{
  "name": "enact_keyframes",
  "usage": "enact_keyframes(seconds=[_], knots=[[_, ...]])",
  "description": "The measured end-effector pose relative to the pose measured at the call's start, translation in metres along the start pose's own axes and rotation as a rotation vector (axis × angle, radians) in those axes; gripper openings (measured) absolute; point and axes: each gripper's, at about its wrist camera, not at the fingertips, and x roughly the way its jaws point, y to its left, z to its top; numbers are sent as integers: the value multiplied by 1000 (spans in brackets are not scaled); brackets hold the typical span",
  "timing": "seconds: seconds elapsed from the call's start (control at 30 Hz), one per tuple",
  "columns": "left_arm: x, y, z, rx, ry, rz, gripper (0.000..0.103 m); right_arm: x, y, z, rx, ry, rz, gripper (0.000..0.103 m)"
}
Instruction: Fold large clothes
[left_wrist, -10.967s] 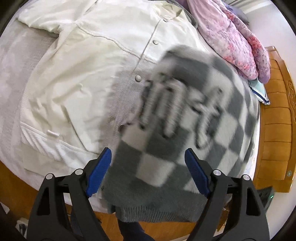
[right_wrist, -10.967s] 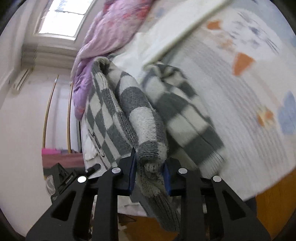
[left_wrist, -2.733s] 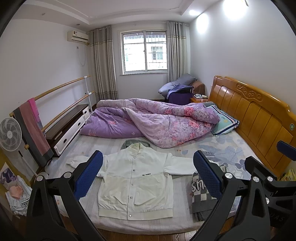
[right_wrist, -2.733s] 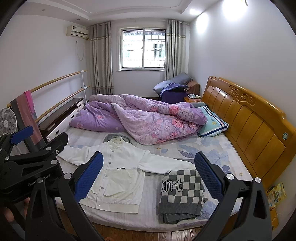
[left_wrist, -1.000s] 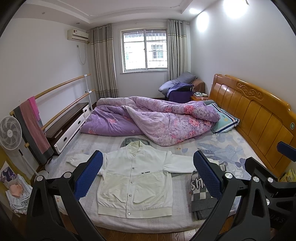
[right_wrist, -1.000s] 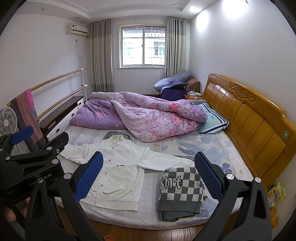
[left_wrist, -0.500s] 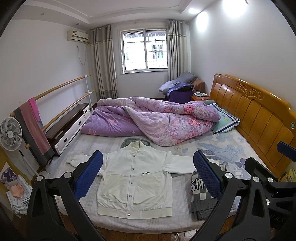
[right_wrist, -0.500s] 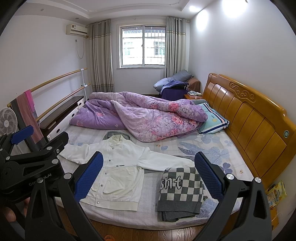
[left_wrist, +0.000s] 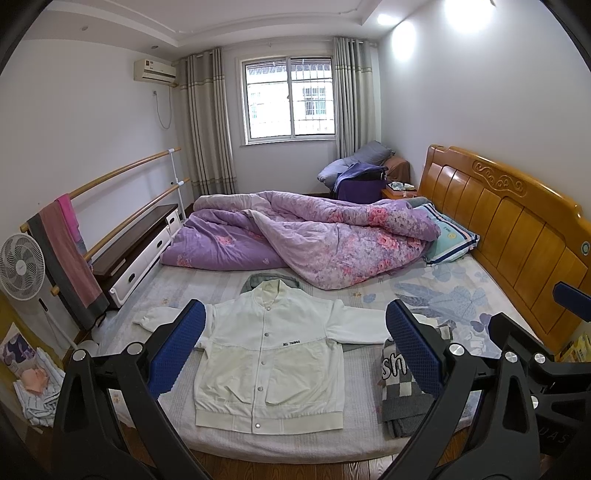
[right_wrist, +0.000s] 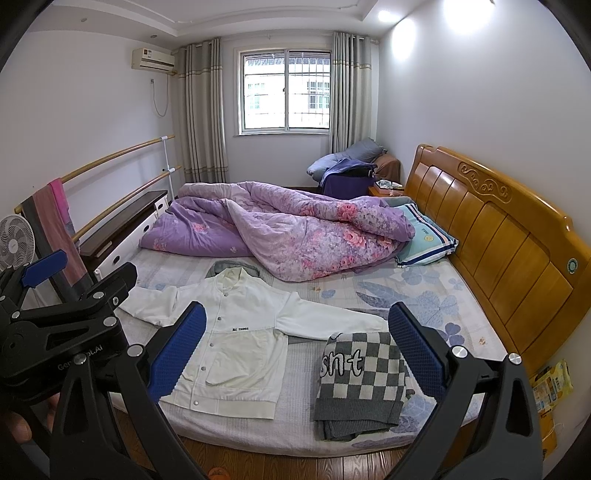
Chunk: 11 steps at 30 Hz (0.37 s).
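Grey-and-white checked knit sweater (right_wrist: 360, 380) now lies folded on bed (right_wrist: 436, 295) ahead of right claw (right_wrist: 295, 350), released; left claw (left_wrist: 295, 347) likewise apart, empty. White snap-button jacket (left_wrist: 267, 363) spread flat, probably next.

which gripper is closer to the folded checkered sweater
Right. The right gripper looks out with the checkered sweater just inside its right finger; the left gripper is off to the sweater's left, facing the white jacket. Both are open, back from the bed.
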Motion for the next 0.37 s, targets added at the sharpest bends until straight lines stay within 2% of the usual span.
enact_keyframes(seconds=[0.37], knots=[[16, 17, -8, 4, 37, -6, 98, 10, 10, -7, 11, 39, 10, 95]])
